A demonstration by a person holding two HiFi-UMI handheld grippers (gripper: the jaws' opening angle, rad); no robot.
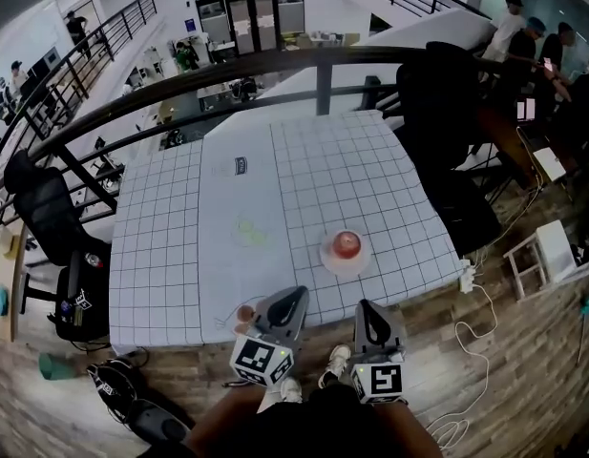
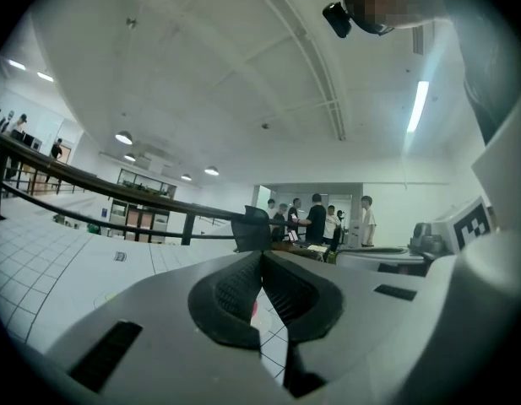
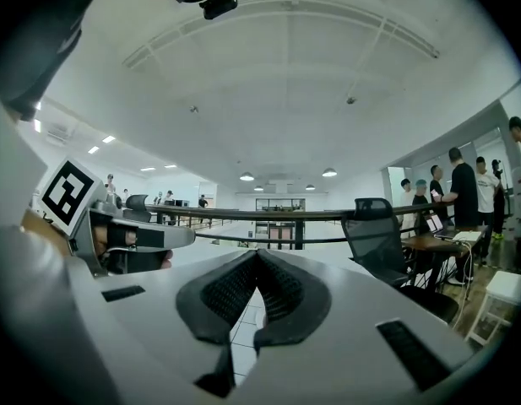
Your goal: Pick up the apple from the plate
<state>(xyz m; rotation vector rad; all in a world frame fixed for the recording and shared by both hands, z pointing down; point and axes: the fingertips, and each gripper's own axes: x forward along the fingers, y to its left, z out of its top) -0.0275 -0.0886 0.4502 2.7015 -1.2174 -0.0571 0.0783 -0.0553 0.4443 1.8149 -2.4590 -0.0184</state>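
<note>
Red round apple (image 1: pixel 347 243) on a small white plate (image 1: pixel 344 264), near the front edge of the white grid-lined counter (image 1: pixel 179 256) — just ahead of the left hand-held gripper (image 1: pixel 286 303) and right hand-held gripper (image 1: pixel 370 315). Left gripper view: jaws pressed together, empty. Right gripper view: likewise closed, nothing between.

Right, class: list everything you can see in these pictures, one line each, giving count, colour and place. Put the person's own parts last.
table: one, white grid cloth, centre
plate: one, white, table's near right part
apple: one, red, on the plate
railing: one, dark, beyond the table
chairs: at least two, black, left and right of the table
people: several, dark and white clothes, far right
left gripper: one, grey, shut, empty, at the table's near edge
right gripper: one, grey, shut, empty, beside the left one
</note>
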